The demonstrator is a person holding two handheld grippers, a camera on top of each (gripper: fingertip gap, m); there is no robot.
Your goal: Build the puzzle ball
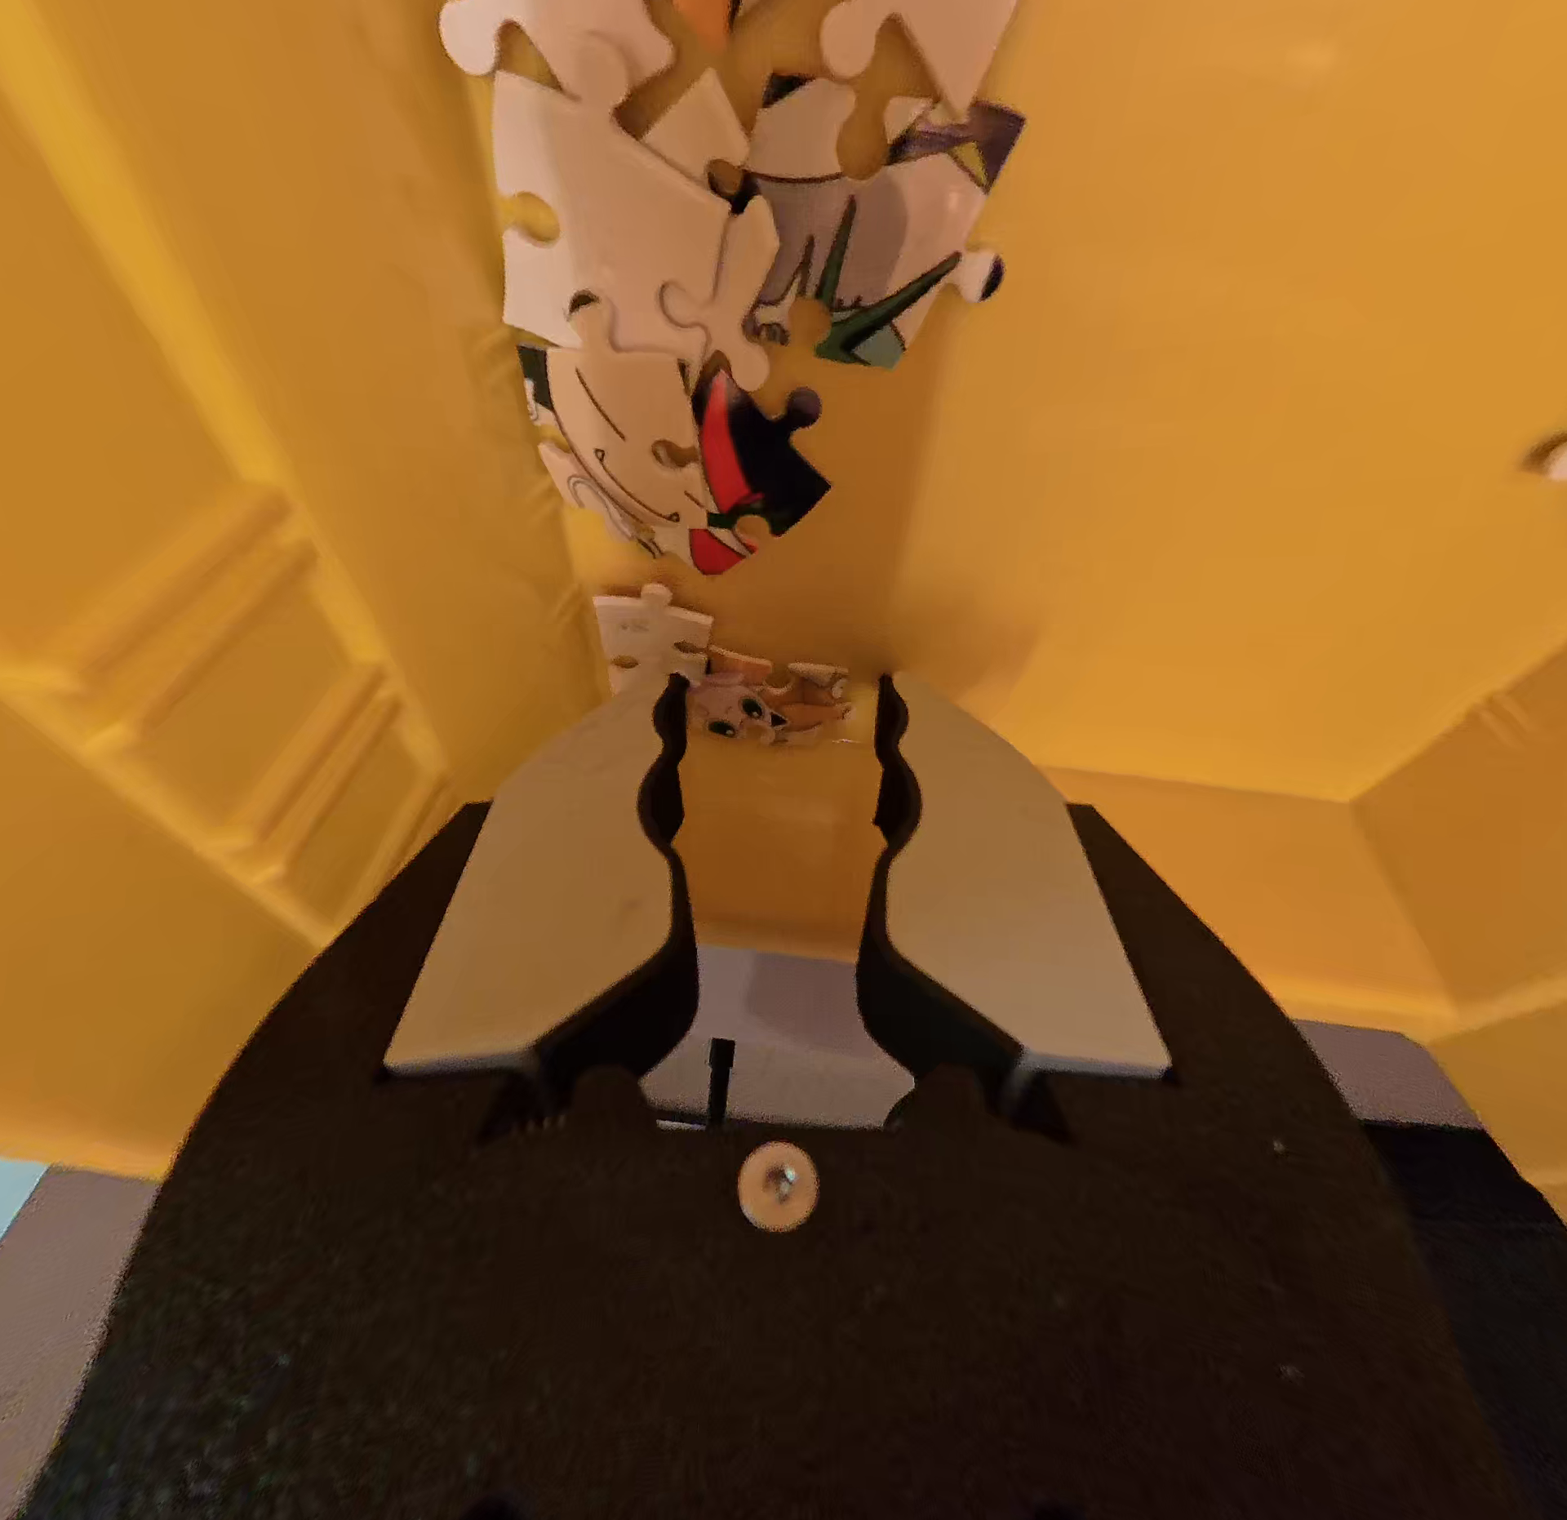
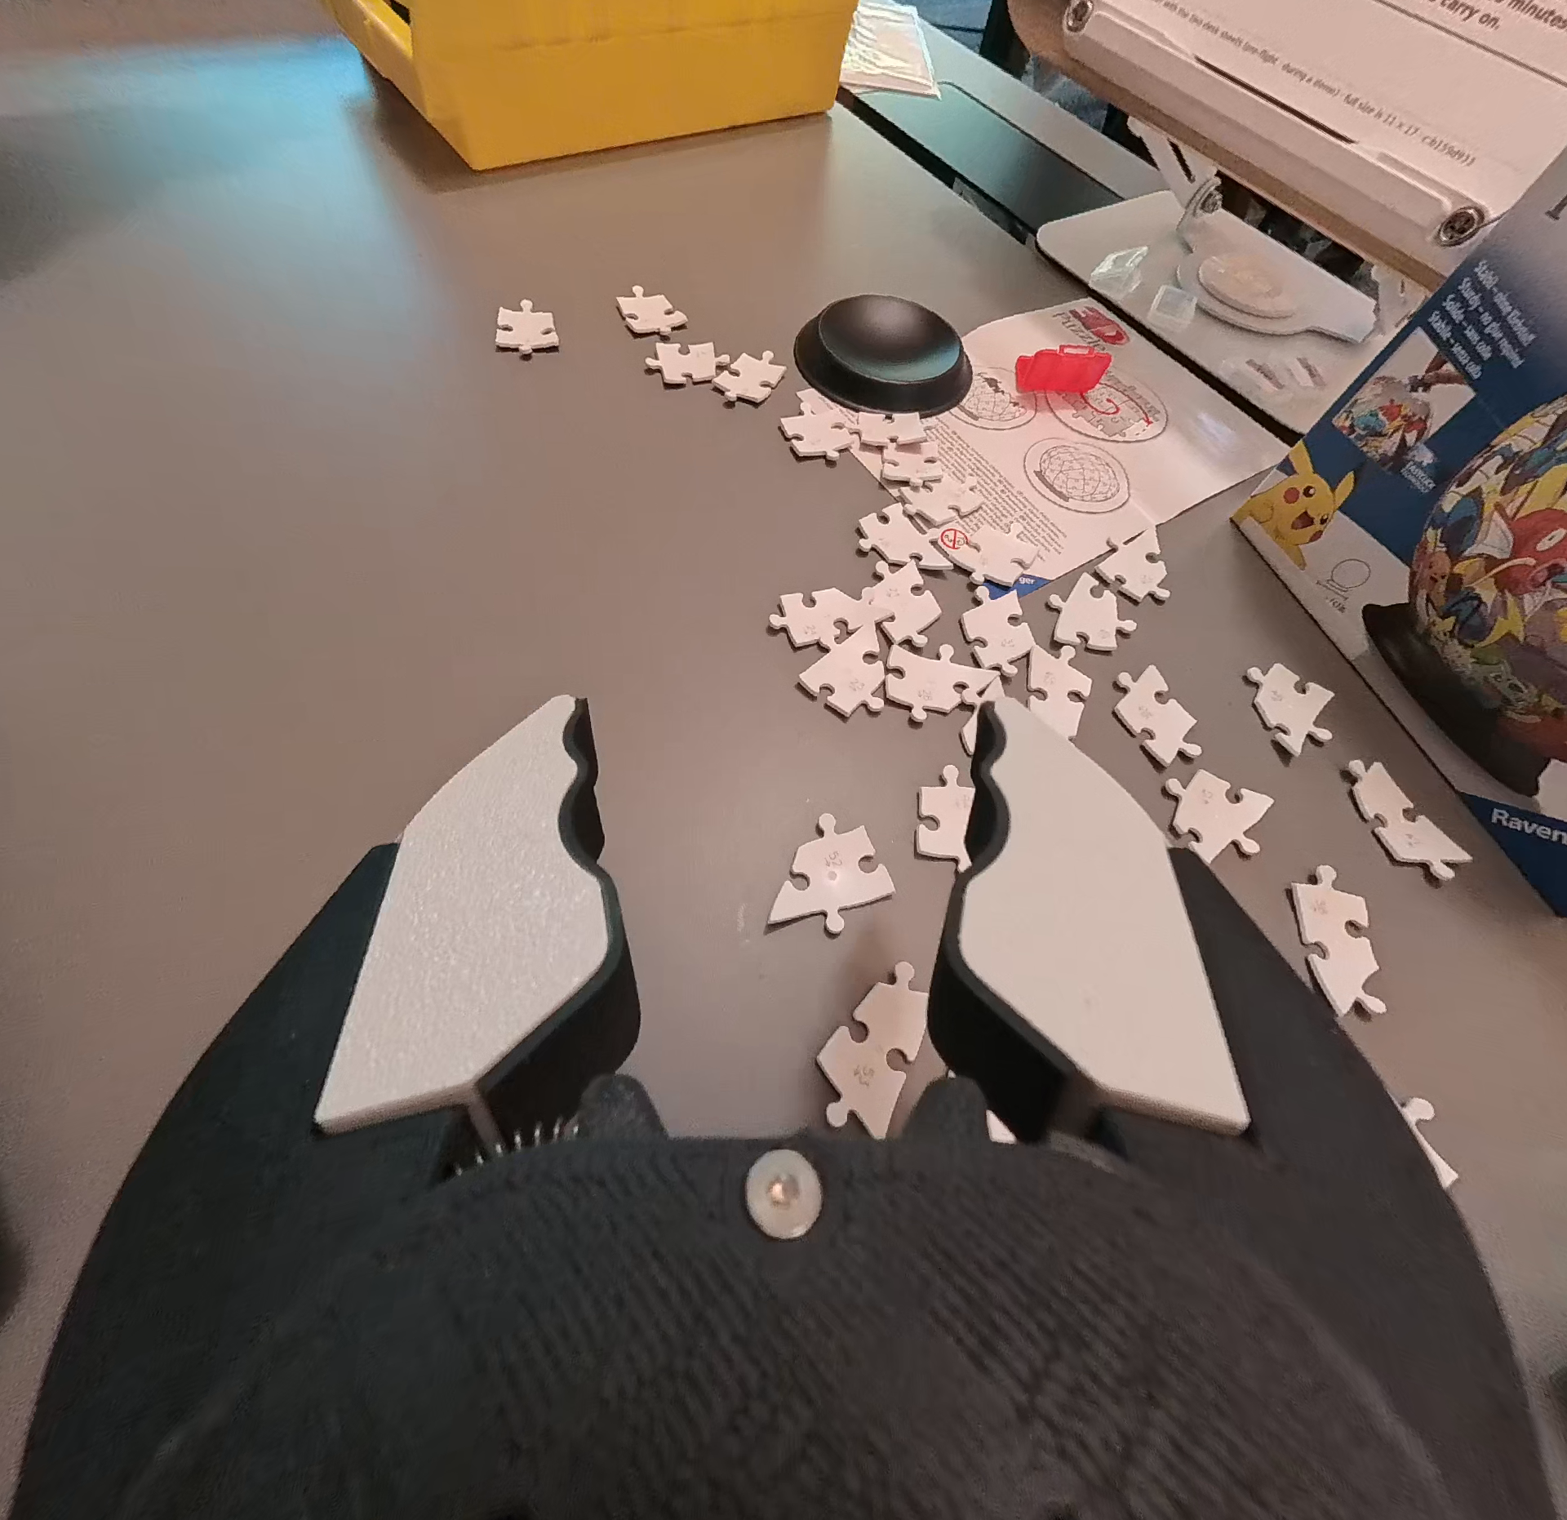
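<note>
My left gripper [image 1: 776, 703] is open and reaches into a yellow bin [image 1: 1187, 377]. A small picture-side-up puzzle piece [image 1: 763, 707] lies between its fingertips; I cannot tell whether they touch it. Several more puzzle pieces [image 1: 644, 232], white and printed, lie farther along the bin floor. My right gripper [image 2: 780, 712] is open and empty above the grey table [image 2: 339, 504]. Many white face-down pieces [image 2: 916, 631] lie scattered ahead and to its right, one piece [image 2: 835, 873] between its fingers. A black round stand [image 2: 882, 351] sits beyond them.
The yellow bin [image 2: 627, 46] stands at the table's far edge. An instruction sheet [image 2: 1085, 453] with a small red plastic case [image 2: 1060, 368] lies by the stand. The puzzle box [image 2: 1441, 563] stands at the right. A white device on a foot [image 2: 1255, 165] is behind. One gripper's finger ends stand about 55 cm off the other's.
</note>
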